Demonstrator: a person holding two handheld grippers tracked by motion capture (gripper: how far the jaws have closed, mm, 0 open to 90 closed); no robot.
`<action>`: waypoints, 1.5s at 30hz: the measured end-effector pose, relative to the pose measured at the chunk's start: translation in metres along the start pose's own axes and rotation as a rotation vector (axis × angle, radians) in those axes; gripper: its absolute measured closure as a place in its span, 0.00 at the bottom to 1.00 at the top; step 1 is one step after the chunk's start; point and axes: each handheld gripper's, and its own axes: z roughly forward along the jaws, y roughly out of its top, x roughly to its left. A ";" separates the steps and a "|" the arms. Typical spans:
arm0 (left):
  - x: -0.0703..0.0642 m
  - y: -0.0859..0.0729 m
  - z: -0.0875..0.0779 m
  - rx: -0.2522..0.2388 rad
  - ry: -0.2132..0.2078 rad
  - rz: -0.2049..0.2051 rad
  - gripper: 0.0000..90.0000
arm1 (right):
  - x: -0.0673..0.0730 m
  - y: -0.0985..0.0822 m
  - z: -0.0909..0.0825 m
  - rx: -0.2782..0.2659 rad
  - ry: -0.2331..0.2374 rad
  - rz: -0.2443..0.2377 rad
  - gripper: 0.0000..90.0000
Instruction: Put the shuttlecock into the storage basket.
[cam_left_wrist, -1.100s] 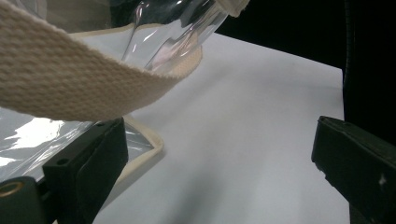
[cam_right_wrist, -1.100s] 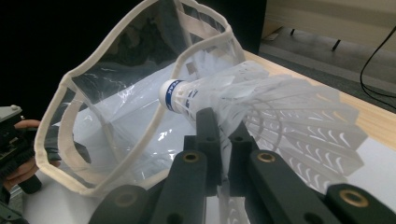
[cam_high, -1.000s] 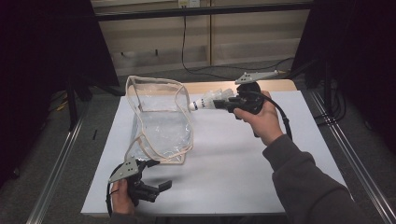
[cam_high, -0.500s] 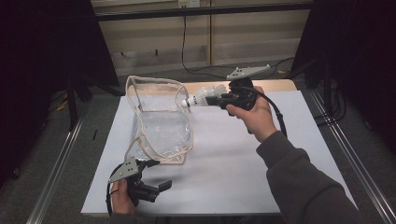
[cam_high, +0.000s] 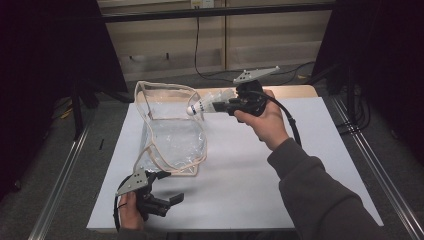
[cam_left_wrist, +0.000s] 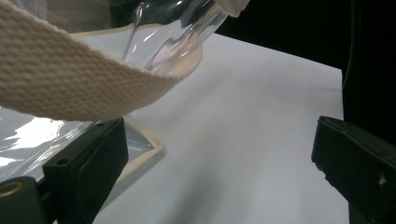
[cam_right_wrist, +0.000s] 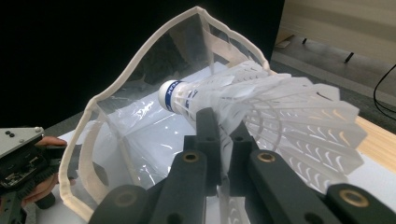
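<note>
High view, shuttlecock (cam_high: 206, 104): white, cone-shaped, with a rounded white cork nose ringed by a blue band; it is held level above the counter (cam_high: 300, 165), nose toward the bag.
High view, right claw (cam_high: 223, 106): pinched shut on the shuttlecock's skirt, just beside the bag's upper rim.
High view, bag (cam_high: 172, 135): clear, glossy, crinkled plastic with cream woven edging, standing open at the counter's left side.
High view, left claw (cam_high: 172, 192): low at the counter's near-left edge, jaws spread wide, just beside the bag's near corner.
Left gripper view, strap (cam_left_wrist: 70, 79): broad cream webbing with a coarse weave, curving across the top; clear plastic glints behind it.
Left gripper view, jaws: two matte black blocks set far apart, white counter between them, nothing gripped.
Right gripper view, shuttlecock (cam_right_wrist: 261, 102): ribbed translucent white plastic skirt flaring wide, clamped between the two black jaws; its nose points at the bag's open mouth (cam_right_wrist: 154, 84).
</note>
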 end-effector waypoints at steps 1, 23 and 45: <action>0.000 0.000 0.000 0.001 0.000 0.002 0.04 | 0.001 0.000 0.001 0.004 -0.002 -0.002 0.98; 0.000 0.000 0.001 -0.002 0.000 -0.005 0.04 | 0.010 0.006 0.017 0.013 0.012 -0.013 0.98; 0.000 -0.001 0.001 -0.001 -0.001 -0.007 0.04 | 0.011 0.010 0.027 0.019 0.016 -0.014 0.98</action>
